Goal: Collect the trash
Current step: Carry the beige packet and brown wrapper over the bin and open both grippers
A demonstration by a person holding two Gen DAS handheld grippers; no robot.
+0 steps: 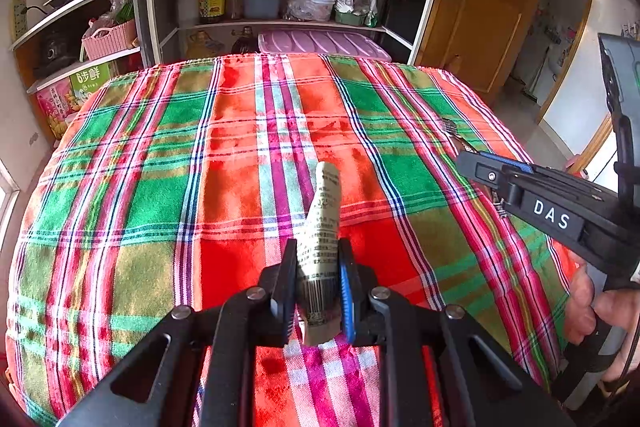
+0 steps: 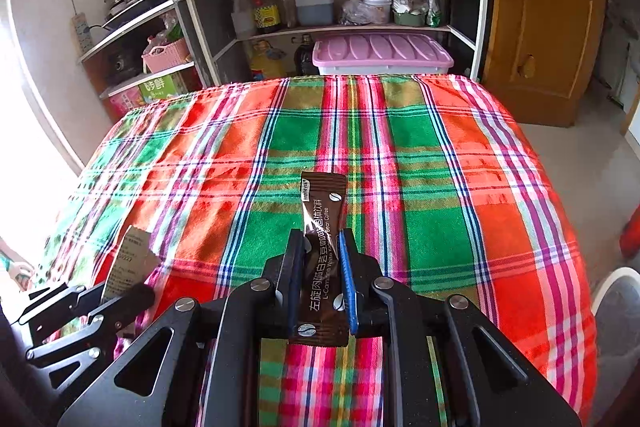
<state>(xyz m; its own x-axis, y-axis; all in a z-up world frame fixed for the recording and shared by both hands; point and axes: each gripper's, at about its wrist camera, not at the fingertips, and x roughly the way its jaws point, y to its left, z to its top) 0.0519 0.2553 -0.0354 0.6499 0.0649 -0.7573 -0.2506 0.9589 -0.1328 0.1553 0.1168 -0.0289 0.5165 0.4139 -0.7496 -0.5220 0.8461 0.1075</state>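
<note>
Left claw (image 1: 316, 283): clamped on one pale printed wrapper (image 1: 324, 227), above desk's near edge.
Right claw (image 2: 320, 279): clamped on one brown coffee sachet (image 2: 322, 243).
Desk (image 2: 440, 155): one plaid cloth.

Glossy brown foil sachet (image 2: 322, 259), matt printed paper wrapper (image 1: 322, 227) (creased), coarse woven plaid cloth (image 2: 440, 163).
</note>
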